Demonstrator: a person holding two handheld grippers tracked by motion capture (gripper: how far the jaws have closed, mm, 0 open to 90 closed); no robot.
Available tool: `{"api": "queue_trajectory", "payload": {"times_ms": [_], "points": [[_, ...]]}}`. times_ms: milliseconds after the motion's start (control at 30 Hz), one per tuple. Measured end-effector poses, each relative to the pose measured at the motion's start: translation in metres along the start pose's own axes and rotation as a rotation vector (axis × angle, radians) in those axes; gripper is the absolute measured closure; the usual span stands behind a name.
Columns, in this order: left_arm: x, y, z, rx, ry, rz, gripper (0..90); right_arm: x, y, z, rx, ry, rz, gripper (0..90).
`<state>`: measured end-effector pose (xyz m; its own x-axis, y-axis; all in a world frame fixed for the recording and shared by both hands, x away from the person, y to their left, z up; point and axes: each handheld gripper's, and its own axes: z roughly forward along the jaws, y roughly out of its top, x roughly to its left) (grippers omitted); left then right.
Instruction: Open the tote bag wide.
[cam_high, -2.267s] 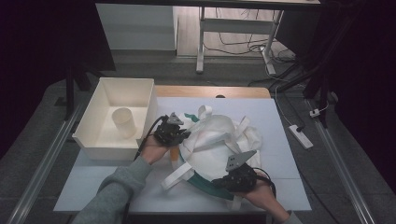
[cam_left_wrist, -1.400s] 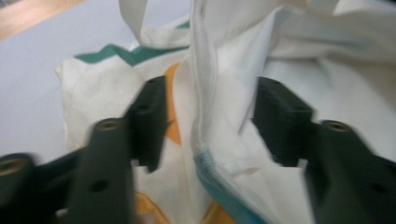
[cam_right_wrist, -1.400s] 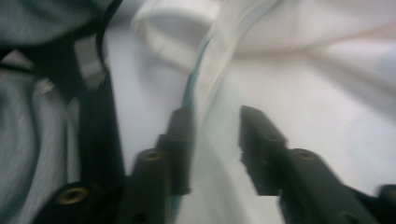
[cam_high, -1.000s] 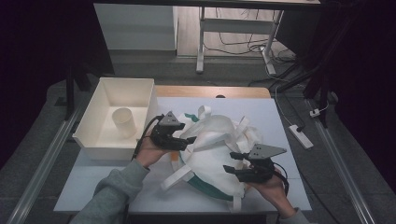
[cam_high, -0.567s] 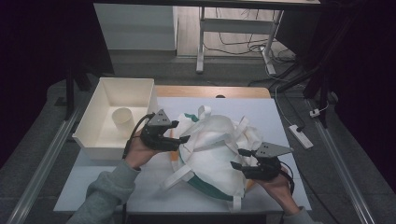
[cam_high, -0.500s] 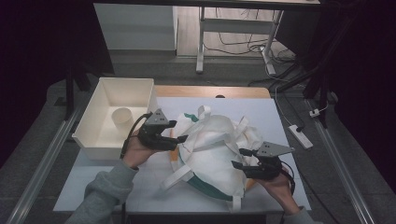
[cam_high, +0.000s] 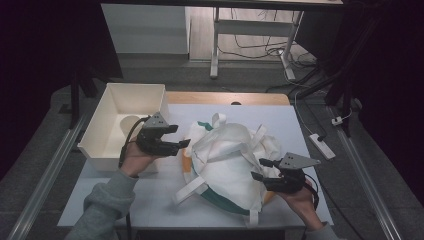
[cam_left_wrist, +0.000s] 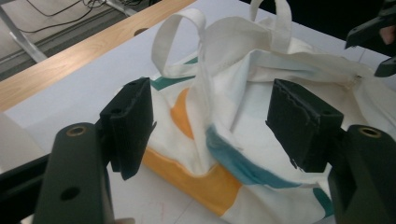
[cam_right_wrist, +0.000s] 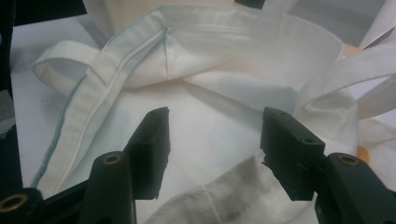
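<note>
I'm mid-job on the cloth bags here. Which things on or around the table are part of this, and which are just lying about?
In the job:
- heap of white cloth bags
- left gripper, open, beside the heap
- right gripper, open, over the heap

Lying about:
- white bin with a cup inside
- power strip past the table's right edge

High view fixed above the near table edge, looking forward and down across the whole table (cam_high: 150, 200), left gripper view close, facing right onto the cloth bag (cam_left_wrist: 261, 93), right gripper view closer, facing left into it, all three sharing the bag
</note>
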<state>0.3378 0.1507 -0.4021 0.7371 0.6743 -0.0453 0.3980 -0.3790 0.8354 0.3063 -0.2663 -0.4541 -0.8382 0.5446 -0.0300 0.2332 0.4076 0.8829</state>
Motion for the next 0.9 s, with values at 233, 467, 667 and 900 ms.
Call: {"api": "queue_trajectory", "payload": {"times_ms": [233, 467, 667, 900], "points": [[0.012, -0.001, -0.008, -0.004, 0.022, -0.031, 32.5, -0.006, -0.002, -0.010, -0.014, -0.043, 0.018, 43.8], [0.020, -0.001, -0.013, 0.007, 0.053, -0.043, 32.6, -0.015, -0.010, -0.013, -0.027, -0.090, 0.059, 45.0], [0.029, 0.004, -0.018, -0.002, 0.070, -0.062, 32.5, -0.019, -0.012, -0.011, -0.008, -0.089, 0.059, 45.1], [0.040, 0.006, -0.023, 0.008, 0.107, -0.075, 32.6, -0.019, -0.014, -0.009, 0.009, -0.089, 0.059, 45.1]]}}
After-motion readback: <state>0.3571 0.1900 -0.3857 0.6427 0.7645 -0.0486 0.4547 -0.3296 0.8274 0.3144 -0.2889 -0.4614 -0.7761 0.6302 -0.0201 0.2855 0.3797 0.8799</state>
